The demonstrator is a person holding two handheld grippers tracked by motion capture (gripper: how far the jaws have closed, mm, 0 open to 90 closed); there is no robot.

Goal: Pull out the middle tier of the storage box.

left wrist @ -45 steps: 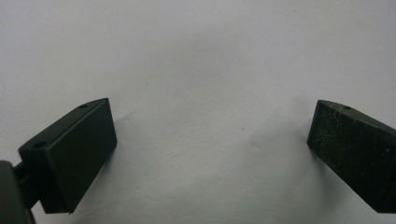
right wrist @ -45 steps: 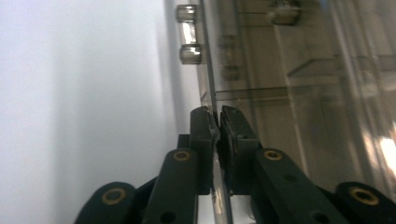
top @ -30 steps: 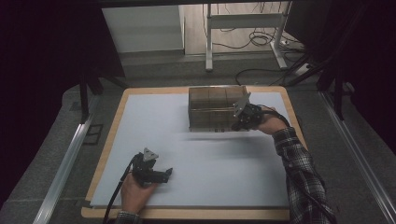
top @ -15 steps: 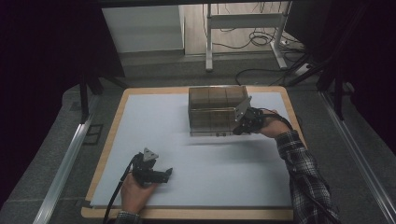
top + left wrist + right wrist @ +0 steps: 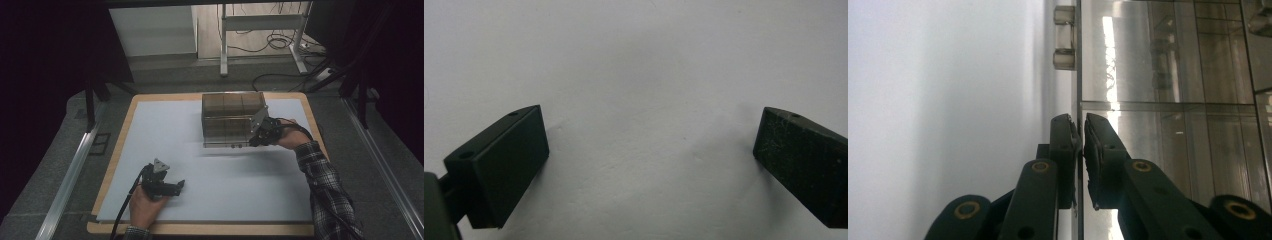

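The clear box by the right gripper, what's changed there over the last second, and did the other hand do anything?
The right gripper slid slightly toward the box's near corner. Its jaws have just been opening a little, with the thin edge of the box's open lid between them. The clear box itself stayed put at the far side of the white mat. The left gripper rested in place, jaws wide open.

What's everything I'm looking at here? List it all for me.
Clear box: one, smoky see-through plastic with inner compartments, far middle of the mat, front panel hinged open.
Mat: one, white, covering the board.
Board: one, light wood, under the mat.
Desk frame: one, white, background, cables on the floor.
Left hand-held gripper: black, near edge, jaws wide open over bare mat.
Right hand-held gripper: black, jaws pinching the box's thin panel edge, just loosening.
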